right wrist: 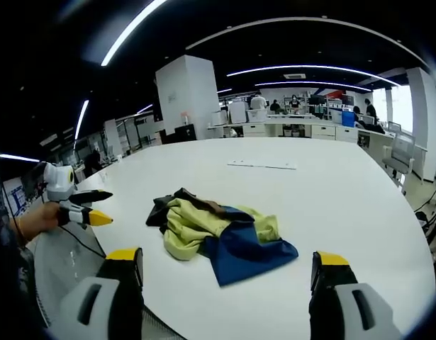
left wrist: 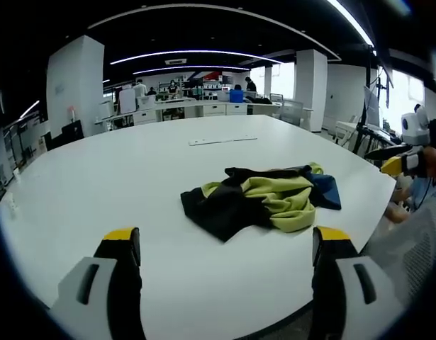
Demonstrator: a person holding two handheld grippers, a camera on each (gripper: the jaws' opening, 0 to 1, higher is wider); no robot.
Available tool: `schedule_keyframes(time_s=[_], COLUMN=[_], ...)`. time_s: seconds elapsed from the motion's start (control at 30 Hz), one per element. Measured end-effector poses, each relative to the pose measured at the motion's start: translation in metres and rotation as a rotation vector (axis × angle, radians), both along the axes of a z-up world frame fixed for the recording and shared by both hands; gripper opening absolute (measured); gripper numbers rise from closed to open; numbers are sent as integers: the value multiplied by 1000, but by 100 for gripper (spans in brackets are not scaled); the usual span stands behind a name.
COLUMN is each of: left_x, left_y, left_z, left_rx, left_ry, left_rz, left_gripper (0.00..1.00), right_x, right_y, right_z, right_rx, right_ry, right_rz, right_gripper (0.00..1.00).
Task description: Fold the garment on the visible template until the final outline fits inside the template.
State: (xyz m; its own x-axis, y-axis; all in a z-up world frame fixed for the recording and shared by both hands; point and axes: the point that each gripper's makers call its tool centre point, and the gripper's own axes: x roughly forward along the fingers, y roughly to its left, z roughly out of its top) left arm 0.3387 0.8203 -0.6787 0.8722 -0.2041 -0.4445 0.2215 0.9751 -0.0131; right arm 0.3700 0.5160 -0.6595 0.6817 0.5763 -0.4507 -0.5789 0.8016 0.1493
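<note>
A crumpled black, lime-green and blue fabric garment lies bunched on the broad white round-edged counter. The left hand-held gripper and the right hand-held gripper hover before it, jaws spread wide, empty.

This is a large open-plan office or lab floor. The landmark is a broad white round-edged table in the foreground. Beyond its far edge runs a row of white desks with people seated and standing at them, one in a blue top. To the left of the table, in the left gripper view, rises a square white pillar; a second pillar stands beyond its far right corner, beside bright windows. Long curved strip lights cross the dark ceiling above the table. A mesh office chair stands off the table's right side in the right gripper view.
</note>
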Motion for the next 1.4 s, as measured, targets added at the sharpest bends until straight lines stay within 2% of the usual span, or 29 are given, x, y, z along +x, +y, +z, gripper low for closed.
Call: schedule_keyframes(time_s=[0.67,1.07,1.4], left_x=[1,0,1], left_y=[0,-1,0], left_z=[3,-1,-1], left_rx=[-8,-8,9], left_ry=[-11,6,-1], left_rz=[-7,-17,-21], left_gripper=[97,95,94], right_x=[-4,-5,-4], right_y=[-3,-5,-7], right_z=[-3,-5,-5], right_rx=[-1,4,0], right_ry=[7,14,9], right_rz=[-11,-21,-26], right_gripper=[99,99,99])
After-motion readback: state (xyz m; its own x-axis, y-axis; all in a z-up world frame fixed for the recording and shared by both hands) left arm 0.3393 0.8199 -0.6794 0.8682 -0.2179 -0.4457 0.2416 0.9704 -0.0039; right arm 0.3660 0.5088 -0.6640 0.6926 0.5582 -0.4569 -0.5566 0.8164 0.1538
